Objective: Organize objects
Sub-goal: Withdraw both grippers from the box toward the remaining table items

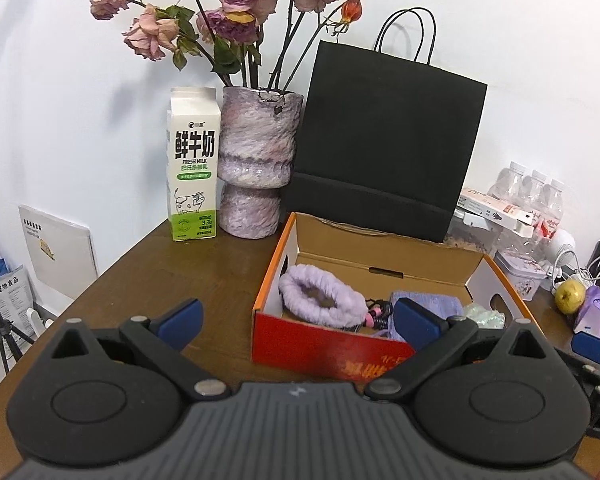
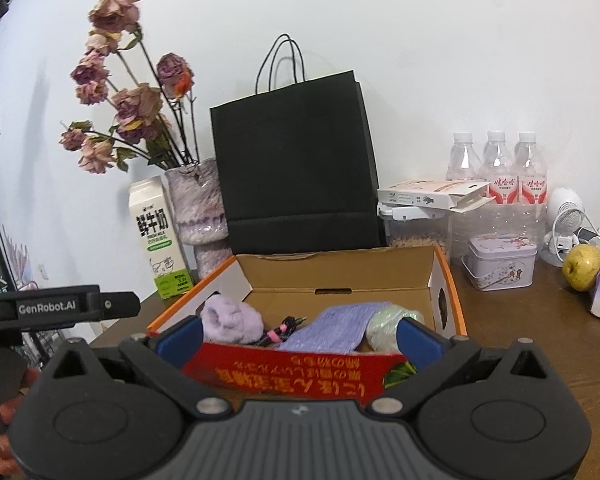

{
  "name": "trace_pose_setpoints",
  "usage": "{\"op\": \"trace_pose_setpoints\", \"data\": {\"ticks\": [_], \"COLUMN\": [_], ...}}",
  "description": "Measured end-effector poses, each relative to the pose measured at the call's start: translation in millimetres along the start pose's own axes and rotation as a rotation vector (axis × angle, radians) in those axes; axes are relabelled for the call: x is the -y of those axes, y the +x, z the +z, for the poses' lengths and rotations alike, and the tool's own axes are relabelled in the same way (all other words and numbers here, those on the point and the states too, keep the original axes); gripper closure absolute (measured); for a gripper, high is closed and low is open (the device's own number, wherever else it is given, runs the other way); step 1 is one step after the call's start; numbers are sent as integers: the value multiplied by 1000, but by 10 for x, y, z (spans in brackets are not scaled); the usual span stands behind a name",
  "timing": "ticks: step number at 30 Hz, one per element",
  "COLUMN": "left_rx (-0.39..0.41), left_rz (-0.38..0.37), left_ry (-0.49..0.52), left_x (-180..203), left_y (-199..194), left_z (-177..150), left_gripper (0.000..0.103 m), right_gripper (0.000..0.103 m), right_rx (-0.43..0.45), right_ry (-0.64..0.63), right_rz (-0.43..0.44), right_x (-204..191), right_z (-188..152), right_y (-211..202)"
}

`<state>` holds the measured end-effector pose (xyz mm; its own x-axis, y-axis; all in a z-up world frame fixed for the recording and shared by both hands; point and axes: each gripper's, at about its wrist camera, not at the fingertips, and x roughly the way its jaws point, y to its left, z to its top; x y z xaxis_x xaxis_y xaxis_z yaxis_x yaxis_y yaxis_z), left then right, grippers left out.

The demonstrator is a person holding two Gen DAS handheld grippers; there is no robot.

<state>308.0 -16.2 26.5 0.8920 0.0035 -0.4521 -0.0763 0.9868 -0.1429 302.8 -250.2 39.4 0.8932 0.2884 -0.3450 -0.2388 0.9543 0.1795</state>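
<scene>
Both of your tools are wide open and hold nothing. The left tool (image 1: 296,316) hangs low in front of the cardboard box (image 1: 384,266), with its left finger over the bare table (image 1: 204,264) and its right finger just over the near left part of the box. The right tool (image 2: 298,338) is centred on the red front wall of the same box, so its two fingers frame the contents.

Inside the box you have, from left to right, a fluffy lilac headband (image 2: 230,318), a small black and pink cable bundle (image 2: 282,332), a folded lilac cloth (image 2: 340,326) and a pale green crinkled packet (image 2: 392,326). The cloth lies with its long side running away from you and a little to the right.

I judge that the right tool is the nearer one for the cloth and the packet, since they sit straight ahead between its fingers. The headband is closer to the left tool, ahead and slightly right of its middle. Which thing should be handled next, I cannot tell.

The black paper bag (image 1: 384,140) stands directly behind the box, touching its back flap.
</scene>
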Motion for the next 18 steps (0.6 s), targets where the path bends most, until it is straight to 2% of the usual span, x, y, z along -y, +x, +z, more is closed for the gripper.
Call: {"op": "trace_pose_setpoints", "data": {"ticks": [18], "left_rx": [-17], "left_rz": [1], "left_ry": [0], "left_x": [-168], "left_y": [-539], "left_z": [-280], "left_gripper": [0], "right_gripper": [0], "right_rx": [11], "right_ry": [-63], "right_rz": [-6], "right_x": [-298], "right_z": [-290], "right_y": [-563]}}
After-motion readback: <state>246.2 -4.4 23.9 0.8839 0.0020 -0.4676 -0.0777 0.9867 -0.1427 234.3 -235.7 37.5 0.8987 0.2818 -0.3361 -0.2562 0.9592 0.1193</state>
